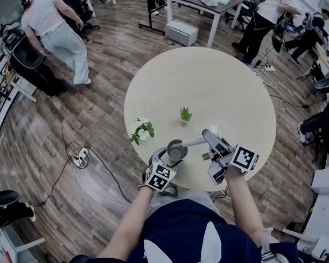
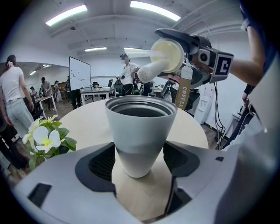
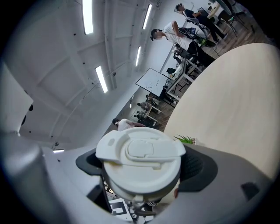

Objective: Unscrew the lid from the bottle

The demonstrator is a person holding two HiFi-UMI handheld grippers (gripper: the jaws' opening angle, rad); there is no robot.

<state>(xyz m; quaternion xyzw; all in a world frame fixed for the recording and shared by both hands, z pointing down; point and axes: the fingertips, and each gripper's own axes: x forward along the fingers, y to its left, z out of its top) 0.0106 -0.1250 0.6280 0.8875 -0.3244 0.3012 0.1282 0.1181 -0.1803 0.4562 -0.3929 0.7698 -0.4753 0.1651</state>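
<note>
A grey-and-white bottle (image 2: 139, 131) stands uncapped on the round table (image 1: 209, 81) near its front edge, its mouth dark inside. My left gripper (image 2: 140, 164) is shut on the lower body of the bottle (image 1: 176, 152), one jaw on each side. My right gripper (image 3: 142, 173) is shut on the white flip-top lid (image 3: 142, 162). In the left gripper view the lid (image 2: 166, 54) hangs above and to the right of the bottle, apart from it and tilted. A white strap and a brown tag dangle from it. In the head view the right gripper (image 1: 213, 150) is just right of the left gripper (image 1: 166, 163).
White flowers (image 1: 141, 129) stand left of the bottle and a small green plant (image 1: 185, 114) behind it. My torso is close against the table's front edge. People, desks and floor cables (image 1: 83, 155) surround the table.
</note>
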